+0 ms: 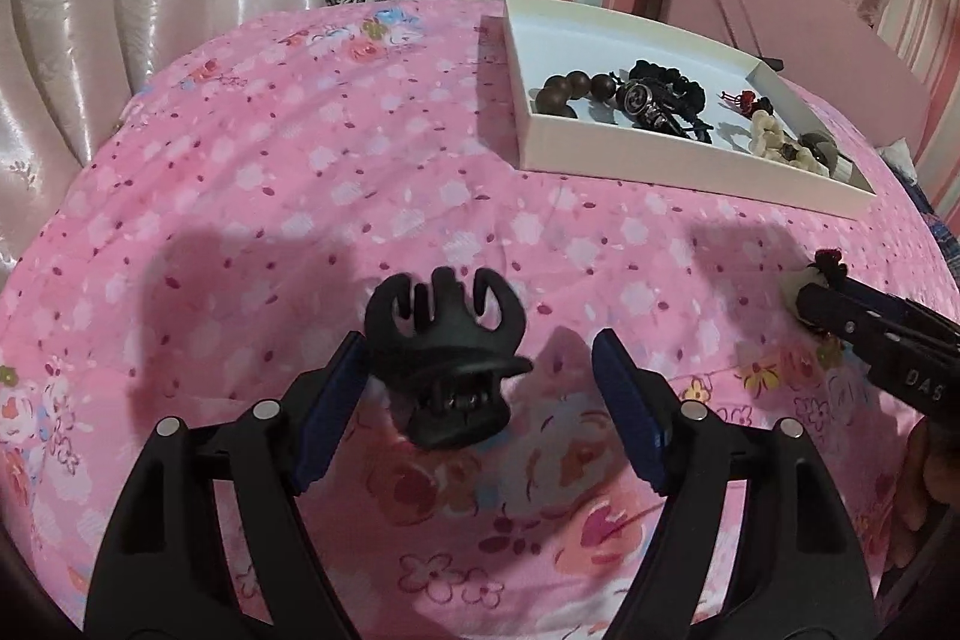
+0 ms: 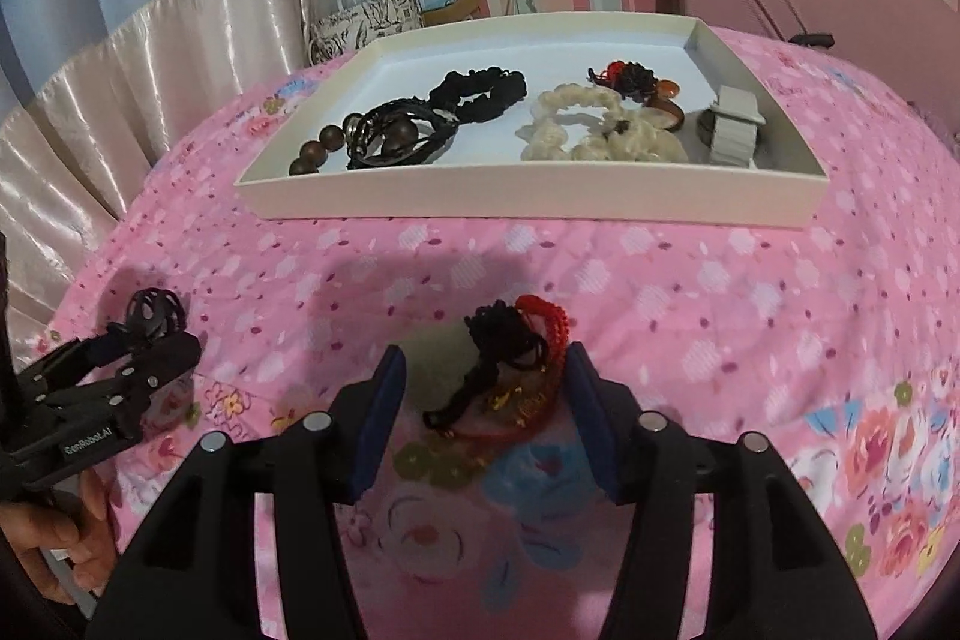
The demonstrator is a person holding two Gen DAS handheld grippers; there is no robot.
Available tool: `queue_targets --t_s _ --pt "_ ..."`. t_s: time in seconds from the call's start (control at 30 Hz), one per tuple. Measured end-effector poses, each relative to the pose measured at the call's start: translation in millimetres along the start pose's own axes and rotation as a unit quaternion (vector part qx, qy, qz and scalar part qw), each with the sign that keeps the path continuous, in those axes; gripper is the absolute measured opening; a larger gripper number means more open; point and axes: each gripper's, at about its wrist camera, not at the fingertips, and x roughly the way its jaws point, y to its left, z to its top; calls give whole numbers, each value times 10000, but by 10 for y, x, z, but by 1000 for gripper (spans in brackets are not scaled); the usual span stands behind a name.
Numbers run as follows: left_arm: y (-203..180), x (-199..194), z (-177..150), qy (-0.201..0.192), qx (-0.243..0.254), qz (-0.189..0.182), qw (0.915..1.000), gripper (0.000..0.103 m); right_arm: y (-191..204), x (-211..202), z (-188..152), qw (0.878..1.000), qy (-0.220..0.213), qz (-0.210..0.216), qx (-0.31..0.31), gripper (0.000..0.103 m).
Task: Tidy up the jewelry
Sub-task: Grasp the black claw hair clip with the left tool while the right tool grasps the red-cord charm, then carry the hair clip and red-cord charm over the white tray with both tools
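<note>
In the upper middle of my right wrist view sat the white tray (image 2: pixel 528 196) on the pink bedspread (image 2: pixel 750 292), holding a brown bead bracelet (image 2: pixel 312 148), black scrunchie (image 2: pixel 486 91), cream bracelet (image 2: pixel 594 124) and white watch (image 2: pixel 735 124). My left hand-held gripper (image 1: pixel 480 388) stood open around a black hair claw (image 1: pixel 447 370). My right hand-held gripper (image 2: pixel 483 388) framed a red-and-black cord bracelet (image 2: pixel 516 358); whether it was pinching it, I could not tell.

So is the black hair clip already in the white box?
No, the black hair clip lies on the pink bedspread between the left gripper's fingers, outside the white box.
</note>
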Motion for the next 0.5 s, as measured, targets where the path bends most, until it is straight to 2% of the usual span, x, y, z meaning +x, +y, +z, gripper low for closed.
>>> queue_targets --t_s 0.03,0.07,0.13,0.2,0.33,0.5 --pt "-15 9 1 5 39 -4 10000 62 8 9 8 10000 0 -36 -20 45" --pt "-23 12 -1 -2 55 -25 10000 58 11 14 16 10000 -15 -49 -23 40" --pt "-25 5 1 -32 55 -69 10000 47 -18 21 23 9999 -37 120 30 24" --pt "-10 -1 1 -57 15 -142 9999 47 -64 26 26 9995 -37 283 122 17" --pt "3 -51 -7 -158 -28 -266 9995 47 -73 21 23 9988 -63 468 128 15" --pt "-69 -154 -6 -337 100 -268 9990 46 -34 -97 25 9985 -276 462 16 15"
